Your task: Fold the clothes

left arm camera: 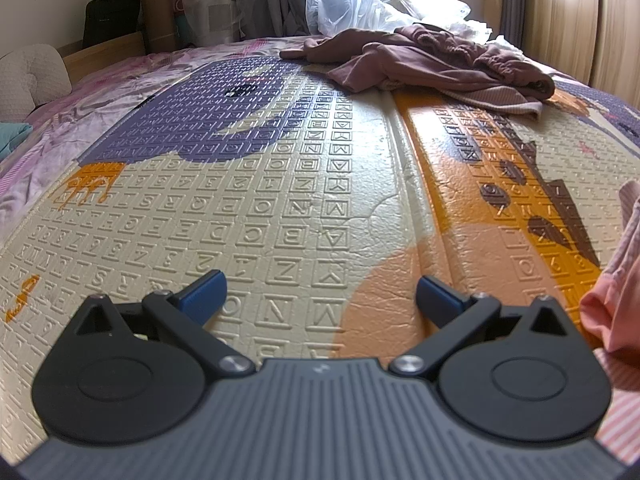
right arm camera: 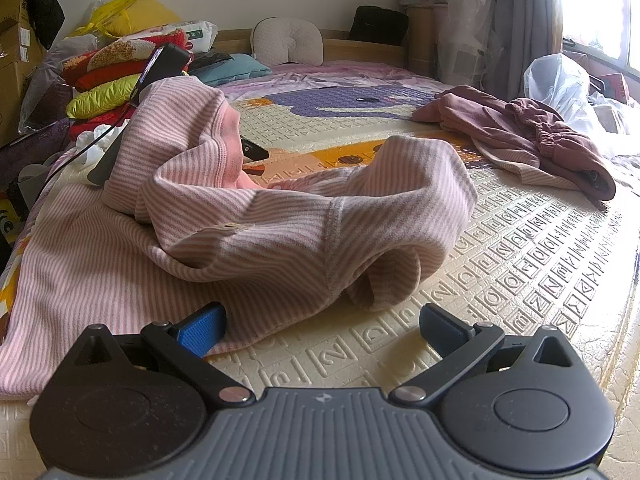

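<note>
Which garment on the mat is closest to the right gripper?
The pink striped garment, bunched right ahead of the open right gripper. The maroon garment lies far off by the white plastic bag.

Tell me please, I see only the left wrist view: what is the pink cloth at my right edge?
Observer: A pink striped garment, crumpled in a heap on the mat.
Operator: Does the right gripper hold it?
Observer: No, the right gripper is open, just before the garment's near edge.
Operator: What lies behind it?
Observer: A pile of red and yellow-green padded things, at the far left.
</note>
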Demonstrator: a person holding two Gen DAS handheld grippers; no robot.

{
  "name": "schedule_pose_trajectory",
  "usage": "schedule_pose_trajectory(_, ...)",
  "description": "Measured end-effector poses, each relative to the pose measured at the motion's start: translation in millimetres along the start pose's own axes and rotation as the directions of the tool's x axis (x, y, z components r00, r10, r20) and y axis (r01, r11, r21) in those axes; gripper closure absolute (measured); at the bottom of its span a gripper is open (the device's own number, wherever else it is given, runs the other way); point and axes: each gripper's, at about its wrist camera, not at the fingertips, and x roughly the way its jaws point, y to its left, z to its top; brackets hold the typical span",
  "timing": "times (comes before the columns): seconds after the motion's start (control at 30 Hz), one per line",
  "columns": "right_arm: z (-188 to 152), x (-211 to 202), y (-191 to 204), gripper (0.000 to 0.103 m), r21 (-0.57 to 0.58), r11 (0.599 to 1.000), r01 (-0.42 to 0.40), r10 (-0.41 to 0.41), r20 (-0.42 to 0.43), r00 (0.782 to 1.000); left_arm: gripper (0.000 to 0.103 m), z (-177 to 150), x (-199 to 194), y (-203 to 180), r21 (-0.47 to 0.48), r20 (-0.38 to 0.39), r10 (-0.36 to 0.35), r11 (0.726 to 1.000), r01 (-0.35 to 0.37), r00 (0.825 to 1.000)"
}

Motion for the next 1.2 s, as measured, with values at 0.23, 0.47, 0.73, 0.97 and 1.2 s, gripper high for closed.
schedule_pose_trajectory(0.23, 0.1, 0.0, 0.0, 0.0, 0.0, 1.0, 0.0, 0.0, 0.0, 1.0, 0.0, 0.0, -0.1, -0.2, 0.0, 0.0, 0.0, 1.0, 0.0, 1.0)
schedule_pose_trajectory(0.47, 0.4, 0.1, 0.2, 0.0, 0.0, 1.0, 0.0, 0.0, 0.0, 1.0, 0.0, -0.1, 0.0, -0.1, 0.0, 0.0, 0.0, 1.0, 0.0, 1.0)
schedule_pose_trajectory(0.73, 0.3, 0.2, 0.0, 0.0, 0.001, 1.0, -0.001, 0.001, -0.002, 1.0, 0.0, -0.2, -0.1, -0.1, 0.002, -0.001, 0.001, 1.0, -0.001, 1.0)
schedule_pose_trajectory(0.97, 0.0, 0.0, 0.1, 0.0, 0.002, 1.0, -0.001, 0.001, 0.0, 1.0, 0.0, -0.3, -0.3, -0.8, 0.001, 0.0, 0.001, 1.0, -0.001, 1.0)
schedule_pose_trajectory(1.2, -4.0, -1.1, 0.8, 0.0, -0.002, 1.0, 0.003, -0.003, 0.0, 1.0, 0.0, -1.3, -0.6, -2.2, 0.006, 0.004, 0.006, 1.0, -0.006, 1.0)
